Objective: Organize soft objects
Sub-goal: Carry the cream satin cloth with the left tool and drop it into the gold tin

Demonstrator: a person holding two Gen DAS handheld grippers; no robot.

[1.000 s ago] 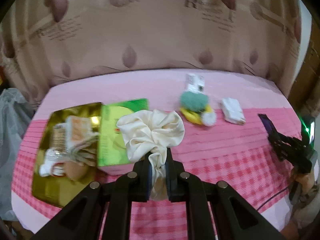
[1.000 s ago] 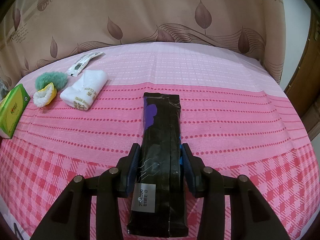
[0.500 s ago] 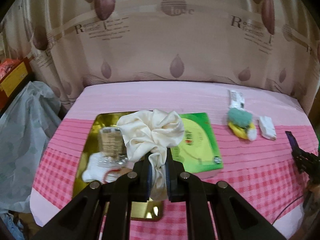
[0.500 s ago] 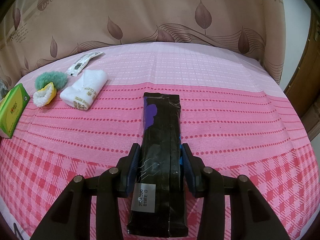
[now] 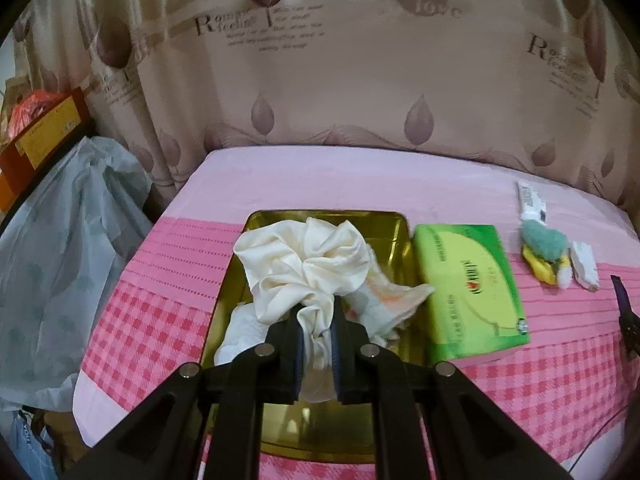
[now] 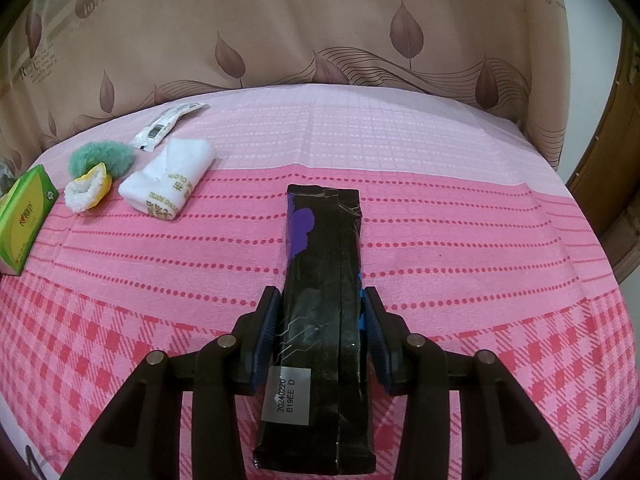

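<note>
A gold tray is set on the pink checked cloth of the counter, its long axis running away from the left camera. White and orange-tinted soft wrappings are seen lying inside it, partly hidden; their exact kind cannot be told. A cream scrunchie is held above the tray by the left gripper, whose jaws are clamped on a bunched fold of it; the ruffled loop is fanned out beyond the jaws, over the tray's middle. A green tissue pack is laid just beside the tray's right edge, parallel to it.

A long black packet with a purple patch is clamped between the jaws of the right gripper. Its long axis is aligned with the fingers, the far end pointed toward the curtain, the near end bearing a white label. Well to its left, a folded white cloth, a green puff, a yellow-and-white puff and a white sachet are grouped on the counter.
</note>
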